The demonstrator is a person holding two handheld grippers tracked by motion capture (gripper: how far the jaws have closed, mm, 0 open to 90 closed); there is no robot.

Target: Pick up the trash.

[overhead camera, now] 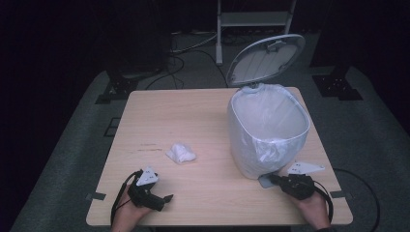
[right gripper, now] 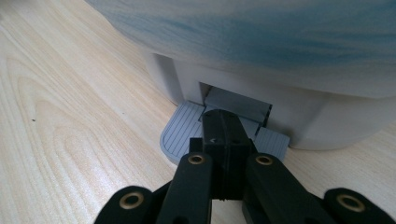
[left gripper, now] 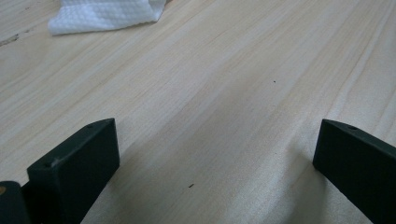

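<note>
Item: pedal bin (overhead camera: 266, 133), lid up, right side of counter (overhead camera: 193, 116). My right hand-held gripper (right gripper: 223, 125), jaws closed and empty, presses its pedal (right gripper: 182, 133). Left hand-held gripper (overhead camera: 162, 199) gapes empty; next, grasp crumpled tissue (overhead camera: 181, 152) mid-counter and bin it.

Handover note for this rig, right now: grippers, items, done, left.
Right gripper: shut, tips pressing on the bin's grey pedal; lid is up.
Left gripper: open, holding nothing, resting on the table near its front left edge.
Crumpled tissue: on the table, ahead of the left gripper, left of the bin.
Done: bin opened.
Left: likely pick up the tissue, drop it in, release the pedal.
</note>
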